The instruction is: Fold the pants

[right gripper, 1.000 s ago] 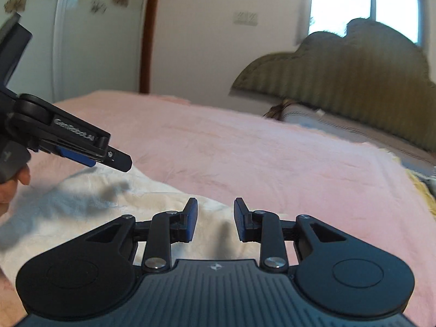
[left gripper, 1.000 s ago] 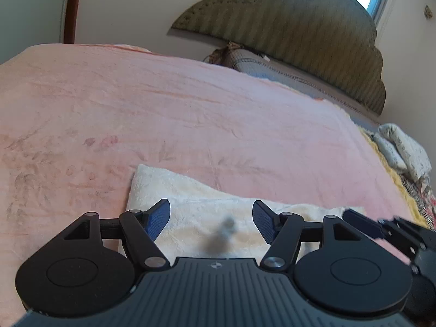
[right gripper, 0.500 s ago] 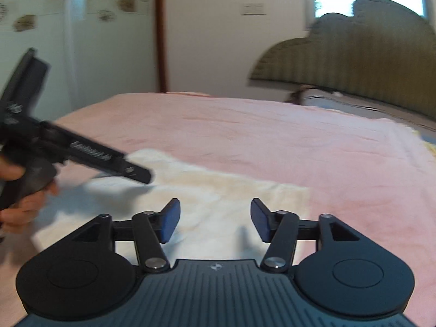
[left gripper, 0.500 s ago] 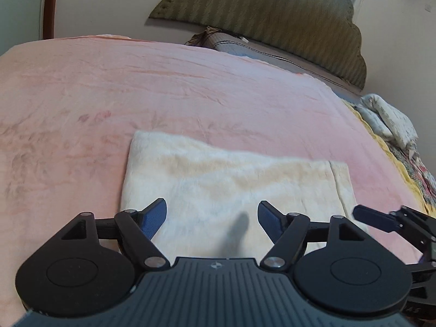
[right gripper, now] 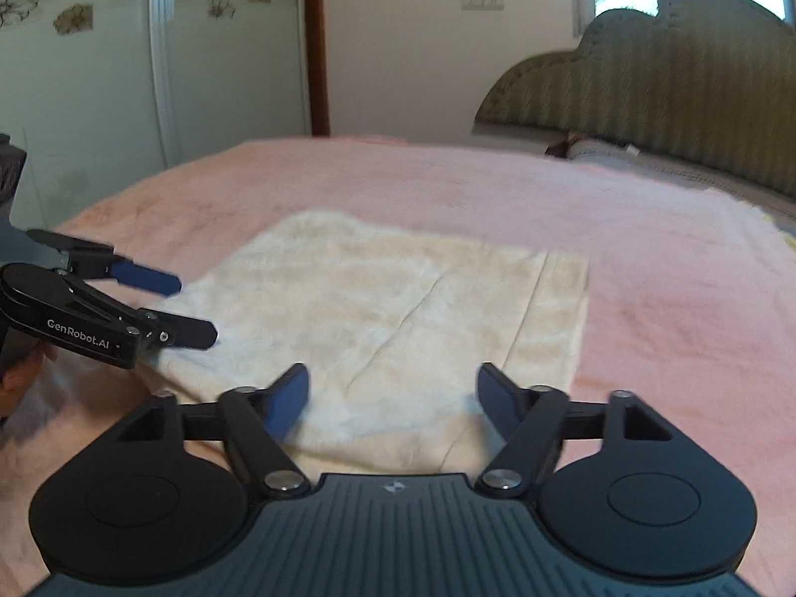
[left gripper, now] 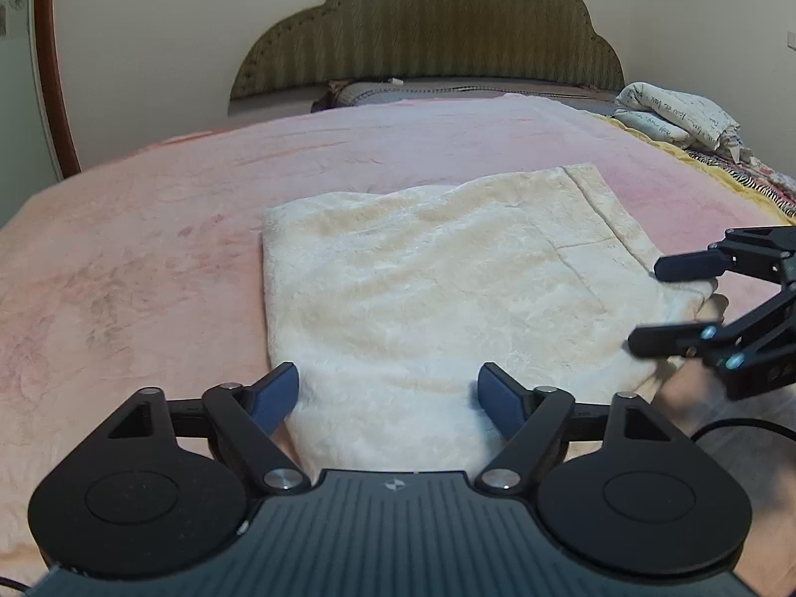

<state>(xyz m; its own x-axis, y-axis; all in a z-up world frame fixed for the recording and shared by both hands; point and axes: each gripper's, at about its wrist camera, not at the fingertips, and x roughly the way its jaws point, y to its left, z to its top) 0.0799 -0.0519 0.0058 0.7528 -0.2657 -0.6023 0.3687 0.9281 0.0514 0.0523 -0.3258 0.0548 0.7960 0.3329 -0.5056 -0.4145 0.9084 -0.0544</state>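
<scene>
Left tongs [left gripper: 388,395] spread wide, just opened further, nothing between the pads, hovering at the near end of the folded cream pants [left gripper: 447,288] on the pink bed [left gripper: 149,248]. Right tongs [left gripper: 666,303] gape at the pants' right edge.

Pants [left gripper: 438,268]: cream plush cloth, fuzzy nap, matt. Blanket [left gripper: 149,258]: pink fleece, soft, matt. Headboard [left gripper: 428,30]: olive ribbed upholstery. Left gripper [left gripper: 388,393]: matt black plastic, blue pads [left gripper: 273,395], shiny metal pivots.
</scene>
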